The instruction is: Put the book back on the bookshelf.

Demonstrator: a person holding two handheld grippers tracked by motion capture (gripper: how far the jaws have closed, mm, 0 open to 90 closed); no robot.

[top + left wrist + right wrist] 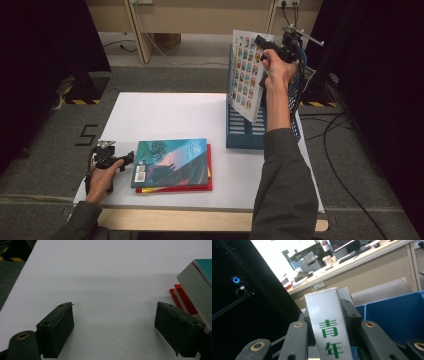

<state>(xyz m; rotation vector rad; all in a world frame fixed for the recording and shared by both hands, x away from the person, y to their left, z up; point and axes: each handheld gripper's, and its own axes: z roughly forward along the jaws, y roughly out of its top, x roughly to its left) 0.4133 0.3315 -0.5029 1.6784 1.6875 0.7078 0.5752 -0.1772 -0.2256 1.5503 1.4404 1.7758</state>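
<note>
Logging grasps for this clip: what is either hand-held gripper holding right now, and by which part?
The right hand-held gripper grips a white book by its spine edge, above the blue rack. The left hand-held gripper is open, holding nothing.

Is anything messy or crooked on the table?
Nothing is spilled or broken. The teal book sits slightly askew on the red book, so red edges poke out. The white book hangs tilted over the blue rack, pinched in the right tongs. The left tongs are open by the stack.
</note>
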